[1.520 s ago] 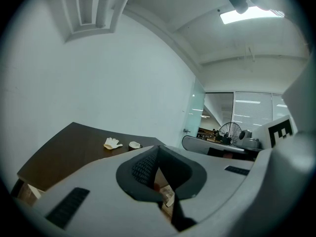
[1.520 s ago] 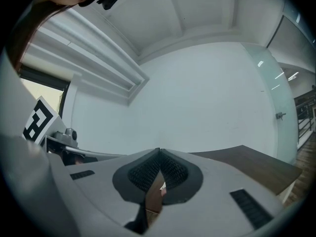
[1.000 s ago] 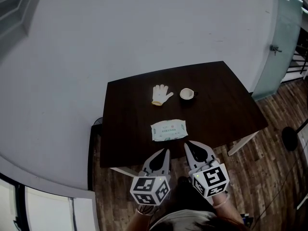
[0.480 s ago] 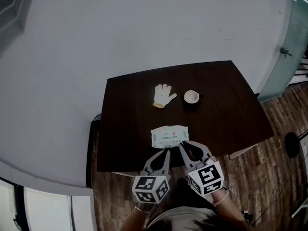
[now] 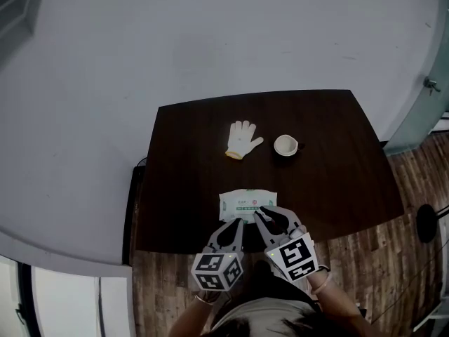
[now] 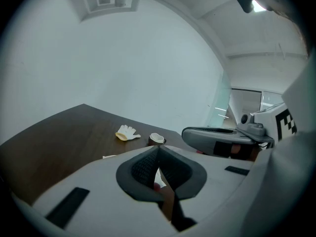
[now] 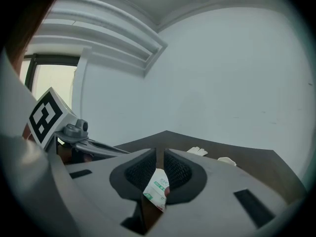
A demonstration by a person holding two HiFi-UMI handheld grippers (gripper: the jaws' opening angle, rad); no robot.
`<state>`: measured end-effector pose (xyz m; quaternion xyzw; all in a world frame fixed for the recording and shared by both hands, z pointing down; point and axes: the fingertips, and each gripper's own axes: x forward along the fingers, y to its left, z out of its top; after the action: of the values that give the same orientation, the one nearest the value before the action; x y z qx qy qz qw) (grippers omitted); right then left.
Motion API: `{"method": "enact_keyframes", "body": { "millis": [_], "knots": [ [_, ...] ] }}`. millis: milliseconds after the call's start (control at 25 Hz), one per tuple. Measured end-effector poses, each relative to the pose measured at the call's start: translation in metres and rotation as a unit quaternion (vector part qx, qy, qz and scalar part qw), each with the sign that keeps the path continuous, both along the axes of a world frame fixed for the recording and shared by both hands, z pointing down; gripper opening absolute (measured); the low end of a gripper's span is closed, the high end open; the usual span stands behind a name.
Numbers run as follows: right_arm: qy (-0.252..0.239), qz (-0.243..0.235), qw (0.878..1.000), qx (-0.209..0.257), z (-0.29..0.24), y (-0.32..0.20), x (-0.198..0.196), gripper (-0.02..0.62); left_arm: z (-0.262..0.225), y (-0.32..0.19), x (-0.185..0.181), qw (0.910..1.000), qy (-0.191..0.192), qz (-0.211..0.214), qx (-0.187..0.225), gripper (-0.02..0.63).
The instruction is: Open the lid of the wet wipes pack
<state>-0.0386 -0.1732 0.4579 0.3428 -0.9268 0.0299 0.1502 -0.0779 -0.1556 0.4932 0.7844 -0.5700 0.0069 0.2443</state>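
The wet wipes pack (image 5: 245, 203) lies at the table's (image 5: 189, 160) near edge; my left gripper (image 5: 240, 221) sits just short of it, jaws together on nothing; my right gripper (image 5: 261, 213) has just been opening, jaws slightly apart, the pack showing in their gap, unclamped.

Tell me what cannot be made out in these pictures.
Lid of the white and green wet wipes pack: too small in the head view; the right gripper, jaws just opening, covers the pack's near edge.
Rest of the pack, right gripper view: the jaws hide all but a strip seen through their gap.
Contents of the small white cup: too small, head view.
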Motion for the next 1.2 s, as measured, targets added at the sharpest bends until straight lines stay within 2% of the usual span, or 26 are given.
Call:
{"method": "enact_keyframes", "body": {
  "millis": [200,400,880,1200],
  "knots": [
    [0.016,-0.027,1.0,-0.004,0.016,-0.02,-0.004,0.063,0.018,-0.018,-0.007,0.9997,0.001,-0.021,-0.01,0.014],
    [0.035,-0.046,0.998,-0.008,0.033,-0.032,-0.011,0.072,0.038,-0.029,-0.011,0.9994,-0.007,-0.022,-0.027,0.014],
    [0.111,-0.078,0.991,-0.001,0.076,-0.048,-0.034,0.087,0.085,-0.044,-0.019,0.9959,-0.041,0.024,-0.077,0.014],
    [0.161,-0.097,0.982,-0.01,0.114,-0.056,-0.048,0.091,0.115,-0.055,-0.024,0.9921,-0.037,0.042,-0.112,0.014]
  ]
}}
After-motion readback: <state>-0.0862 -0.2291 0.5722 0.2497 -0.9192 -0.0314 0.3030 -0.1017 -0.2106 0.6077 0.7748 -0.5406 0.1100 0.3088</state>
